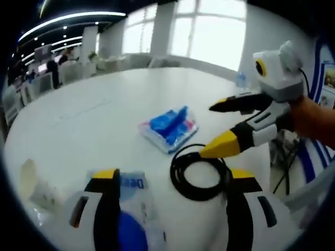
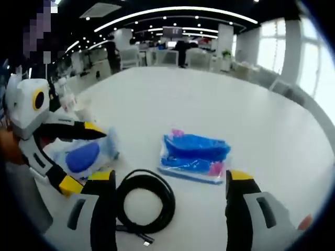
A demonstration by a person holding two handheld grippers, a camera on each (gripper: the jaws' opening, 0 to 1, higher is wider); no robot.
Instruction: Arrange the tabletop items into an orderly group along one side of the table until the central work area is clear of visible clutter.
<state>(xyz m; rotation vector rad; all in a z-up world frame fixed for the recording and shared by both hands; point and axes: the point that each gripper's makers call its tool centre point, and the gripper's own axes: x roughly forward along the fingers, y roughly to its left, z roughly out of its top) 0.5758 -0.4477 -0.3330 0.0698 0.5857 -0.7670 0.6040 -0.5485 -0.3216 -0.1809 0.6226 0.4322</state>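
Between my left fingers point(image 1: 172, 196), which stand spread and grasp nothing, lies a clear pouch point(image 1: 137, 212) with a blue disc inside. Just beside my right-hand finger there rests the coiled black cable point(image 1: 200, 175). A pale cup point(image 1: 32, 184) lies on its side off to the left of the fingers. Beyond the cable sits a blue packet point(image 1: 168, 128), and my right gripper point(image 1: 212, 128) comes in from the right with its tips hanging over the cable, near the packet.

From the right gripper view, my right fingers point(image 2: 170, 193) are also spread wide and hold nothing. The cable point(image 2: 145, 201) lies between them, close in, with the packet point(image 2: 193, 157) just past it. The left gripper point(image 2: 86, 157) reaches in from the left, its fingers straddling the pouch point(image 2: 84, 153).

Farther out the white worktop point(image 2: 209, 99) runs bare toward the chairs and windows.

My judgement: the four items lie near each other but loosely, at odd angles. Lining them up along one edge is yet to be done, and nothing is in hand yet.
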